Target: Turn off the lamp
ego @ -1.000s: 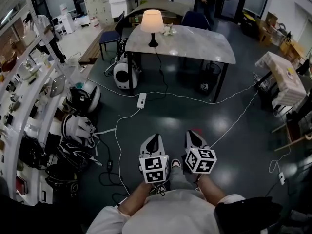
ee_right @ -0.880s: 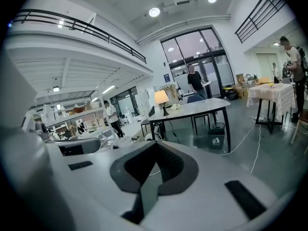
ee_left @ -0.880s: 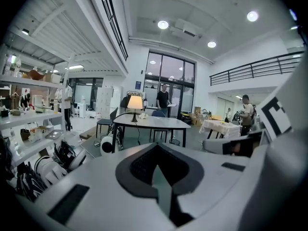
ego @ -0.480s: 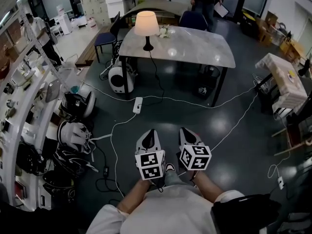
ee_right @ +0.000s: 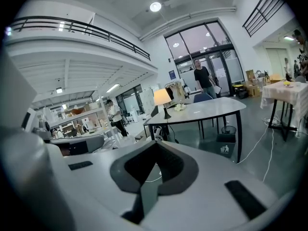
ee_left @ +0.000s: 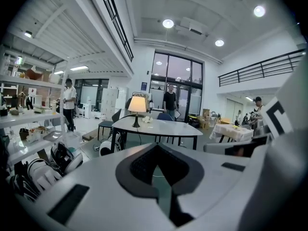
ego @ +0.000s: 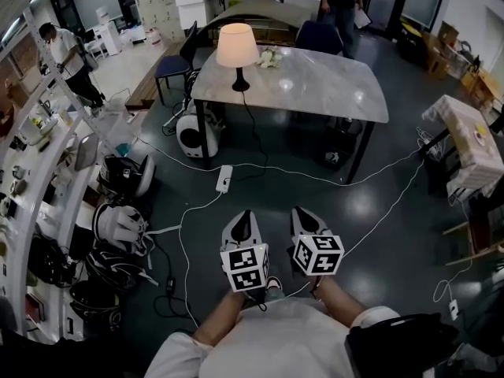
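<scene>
Meanwhile lamp (ego: 237, 46) looks nearer; left gripper (ego: 243, 222), right gripper (ego: 305, 218) (both clenched, empty) unchanged.

The head camera sits high above me and looks steeply down on my left gripper (ego: 245, 217) and right gripper (ego: 301, 213) from close by. A camera rides on each gripper, hard behind my jaws, facing nearly level across the room. All three views share the distant table (ego: 331, 85) with its lamp (ego: 237, 47), seen from the same side.
</scene>
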The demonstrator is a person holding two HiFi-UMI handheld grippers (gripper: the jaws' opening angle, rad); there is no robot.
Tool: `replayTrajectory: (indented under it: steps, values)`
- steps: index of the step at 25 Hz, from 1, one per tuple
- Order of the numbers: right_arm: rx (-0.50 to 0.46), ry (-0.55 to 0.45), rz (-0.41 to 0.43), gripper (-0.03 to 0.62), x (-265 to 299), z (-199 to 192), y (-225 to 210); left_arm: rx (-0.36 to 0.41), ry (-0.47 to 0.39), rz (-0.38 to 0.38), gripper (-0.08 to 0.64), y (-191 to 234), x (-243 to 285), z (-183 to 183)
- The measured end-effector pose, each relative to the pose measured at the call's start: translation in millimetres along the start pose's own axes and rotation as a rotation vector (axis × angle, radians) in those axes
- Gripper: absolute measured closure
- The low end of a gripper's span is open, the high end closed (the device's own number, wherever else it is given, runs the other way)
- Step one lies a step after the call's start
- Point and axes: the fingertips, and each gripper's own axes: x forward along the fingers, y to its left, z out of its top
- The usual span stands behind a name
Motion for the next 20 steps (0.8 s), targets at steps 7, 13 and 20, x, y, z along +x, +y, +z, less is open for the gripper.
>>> replayTrajectory:
  steps: [7, 13, 20]
  values:
    - [0.016, 0.006, 0.004, 0.594, 38, 21, -47, 0.007, 0.013, 0.028, 0.561, -9, 54, 9]
    - [0.040, 0.002, 0.014, 0.594, 62, 36, -71, 0.025, 0.022, 0.042, 0.561, -17, 85, 16]
    - [0.054, 0.045, 0.011, 0.594, 69, 29, -83, 0.035, 0.055, 0.038, 0.561, -21, 103, 15]
